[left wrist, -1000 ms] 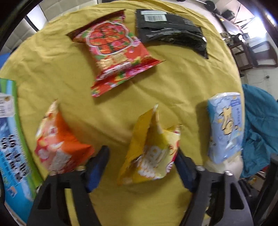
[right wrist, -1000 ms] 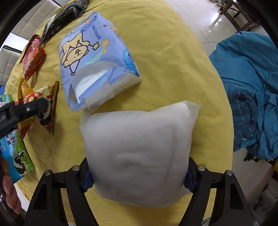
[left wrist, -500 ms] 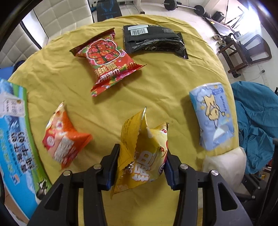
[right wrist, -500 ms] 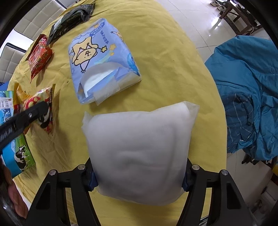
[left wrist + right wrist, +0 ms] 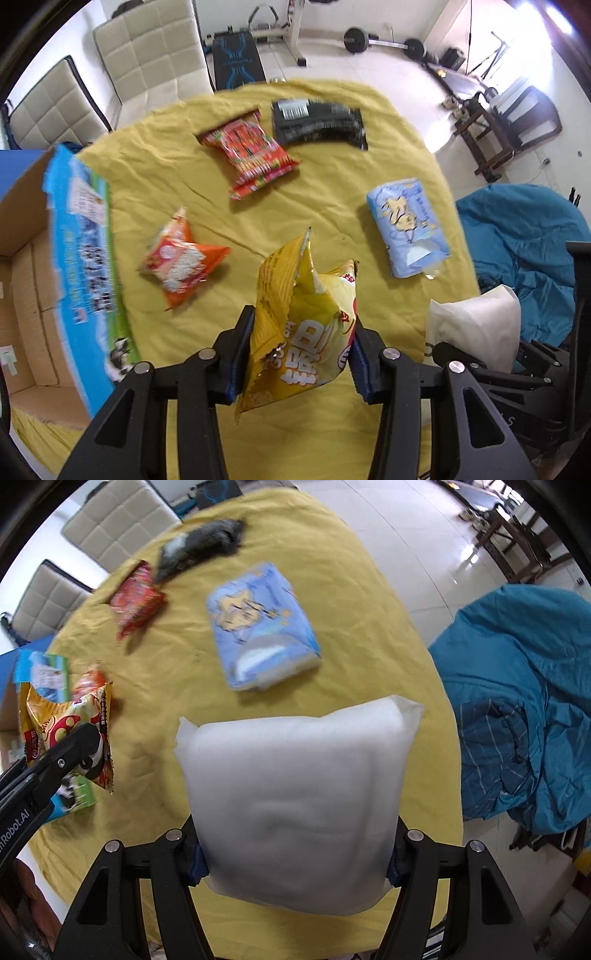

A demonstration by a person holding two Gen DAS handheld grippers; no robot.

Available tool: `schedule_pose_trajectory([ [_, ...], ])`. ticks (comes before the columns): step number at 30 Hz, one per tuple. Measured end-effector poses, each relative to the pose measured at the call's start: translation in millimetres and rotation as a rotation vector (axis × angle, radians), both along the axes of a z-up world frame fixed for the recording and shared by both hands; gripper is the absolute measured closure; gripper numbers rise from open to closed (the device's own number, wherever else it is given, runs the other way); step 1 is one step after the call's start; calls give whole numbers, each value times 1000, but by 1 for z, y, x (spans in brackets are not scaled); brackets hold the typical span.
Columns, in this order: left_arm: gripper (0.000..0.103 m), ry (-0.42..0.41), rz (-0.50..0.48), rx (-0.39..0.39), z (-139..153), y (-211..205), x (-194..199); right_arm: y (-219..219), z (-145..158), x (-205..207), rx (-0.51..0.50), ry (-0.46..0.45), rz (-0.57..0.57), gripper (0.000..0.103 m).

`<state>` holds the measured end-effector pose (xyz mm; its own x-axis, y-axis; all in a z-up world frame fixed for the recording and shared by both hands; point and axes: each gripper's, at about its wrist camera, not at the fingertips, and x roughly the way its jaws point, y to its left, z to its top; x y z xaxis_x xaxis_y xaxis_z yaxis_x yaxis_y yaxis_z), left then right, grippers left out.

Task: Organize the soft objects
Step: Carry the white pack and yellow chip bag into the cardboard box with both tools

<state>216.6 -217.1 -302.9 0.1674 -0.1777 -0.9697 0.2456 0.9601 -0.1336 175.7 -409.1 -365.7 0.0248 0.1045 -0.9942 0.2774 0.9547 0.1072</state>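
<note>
My left gripper (image 5: 295,354) is shut on a yellow snack bag (image 5: 306,325) and holds it above the yellow-clothed table (image 5: 166,177); the bag also shows in the right wrist view (image 5: 66,723). My right gripper (image 5: 295,853) is shut on a white soft pack (image 5: 295,786), lifted off the table; the pack also shows in the left wrist view (image 5: 476,325). On the cloth lie a blue tissue pack (image 5: 408,225), an orange snack bag (image 5: 181,262), a red snack bag (image 5: 251,155) and a black pouch (image 5: 319,122).
An open cardboard box (image 5: 33,280) with a blue printed flap (image 5: 85,251) stands at the table's left edge. A blue blanket (image 5: 524,701) lies right of the table. Chairs (image 5: 147,55) and gym gear (image 5: 384,37) stand beyond.
Both grippers closed on their items and rose away from the table. The yellow bag and the white pack lifted with them; the view widened to show the room and box.
</note>
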Motion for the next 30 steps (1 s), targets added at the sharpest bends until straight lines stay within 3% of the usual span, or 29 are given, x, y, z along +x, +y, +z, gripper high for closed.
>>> schedule_pose_trajectory([
  [7, 60, -90, 70, -77, 70, 58, -8, 57, 73, -1, 39, -110, 94, 32],
  [16, 60, -106, 235, -186, 101, 180, 2, 183, 143, 27, 108, -215, 244, 32],
  [24, 60, -56, 405, -323, 96, 297, 29, 297, 143, 76, 132, -214, 337, 32],
  [30, 60, 60, 505, -421, 47, 370, 64, 365, 101, 124, 137, -167, 367, 32],
])
